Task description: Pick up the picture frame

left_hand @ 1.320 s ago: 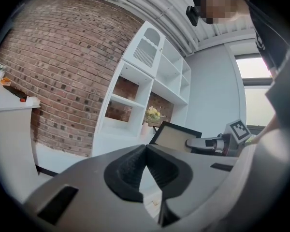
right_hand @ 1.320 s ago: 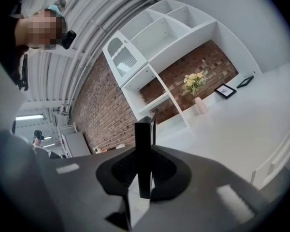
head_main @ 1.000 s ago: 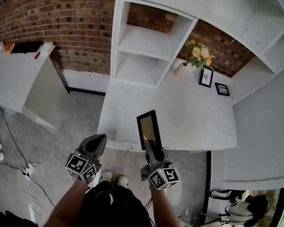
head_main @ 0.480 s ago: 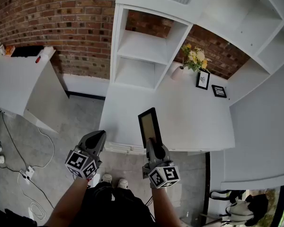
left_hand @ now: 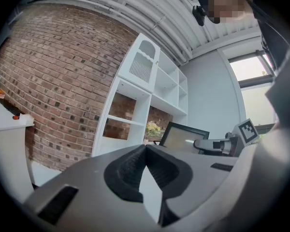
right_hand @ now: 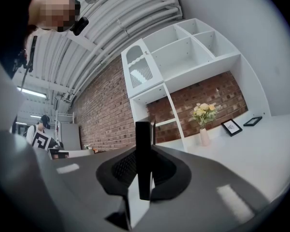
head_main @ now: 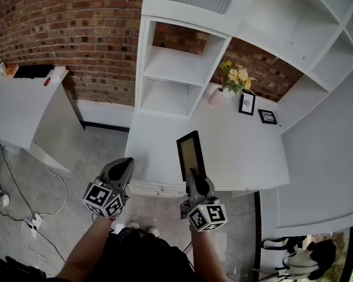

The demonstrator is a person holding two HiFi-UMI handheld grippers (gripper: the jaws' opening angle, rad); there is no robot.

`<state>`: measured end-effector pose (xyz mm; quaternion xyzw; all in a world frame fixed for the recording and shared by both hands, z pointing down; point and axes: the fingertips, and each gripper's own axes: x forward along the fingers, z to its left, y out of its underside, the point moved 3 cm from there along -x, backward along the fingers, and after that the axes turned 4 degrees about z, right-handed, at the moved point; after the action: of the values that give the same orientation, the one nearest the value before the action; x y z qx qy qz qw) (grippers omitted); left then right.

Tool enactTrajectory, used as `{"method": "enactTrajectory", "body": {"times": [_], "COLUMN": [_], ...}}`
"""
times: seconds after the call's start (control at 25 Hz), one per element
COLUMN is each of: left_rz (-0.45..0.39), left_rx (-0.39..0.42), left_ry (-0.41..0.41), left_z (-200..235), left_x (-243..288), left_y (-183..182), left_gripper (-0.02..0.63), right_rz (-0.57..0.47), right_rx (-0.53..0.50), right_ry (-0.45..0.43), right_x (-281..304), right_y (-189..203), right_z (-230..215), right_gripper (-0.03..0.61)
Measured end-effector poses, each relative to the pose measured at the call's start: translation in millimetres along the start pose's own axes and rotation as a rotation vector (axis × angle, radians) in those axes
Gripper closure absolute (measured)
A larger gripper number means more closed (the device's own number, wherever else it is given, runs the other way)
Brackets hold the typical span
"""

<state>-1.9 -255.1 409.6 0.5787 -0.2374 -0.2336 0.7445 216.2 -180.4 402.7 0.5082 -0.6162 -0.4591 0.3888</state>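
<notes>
A black picture frame [head_main: 192,155] with a pale brownish pane stands on edge in the air over the front of the white desk [head_main: 235,151]. My right gripper [head_main: 193,175] is shut on its lower edge. In the right gripper view the frame [right_hand: 144,149] shows edge-on as a black bar clamped between the pads. My left gripper [head_main: 123,168] hovers off the desk's front left corner, shut and empty. In the left gripper view its jaws [left_hand: 145,154] meet at the tips, and the frame [left_hand: 182,137] shows to the right.
At the back of the desk stand a vase of flowers [head_main: 234,78], an upright small frame [head_main: 246,104] and a flat-lying small frame [head_main: 267,116]. White shelving [head_main: 176,69] rises behind. A white cabinet [head_main: 23,104] stands left; cables [head_main: 23,216] lie on the floor.
Both grippers have risen. The picture frame has gone up with the right gripper and sits a little higher over the desk front.
</notes>
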Motion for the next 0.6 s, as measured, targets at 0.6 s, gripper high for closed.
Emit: {"method": "enactTrajectory", "body": {"times": [0.6], "left_rz": [-0.006], "left_rx": [-0.006], "left_ry": [0.035], "left_z": [-10.3], "left_x": [6.0], "left_y": [-2.7], "left_gripper": [0.609], "right_rz": [-0.013], "right_rx": [-0.020], "right_ry": [0.045], "right_x": [-13.1], "right_y": [-9.4], "right_z": [-5.1], "right_gripper": [0.535]}}
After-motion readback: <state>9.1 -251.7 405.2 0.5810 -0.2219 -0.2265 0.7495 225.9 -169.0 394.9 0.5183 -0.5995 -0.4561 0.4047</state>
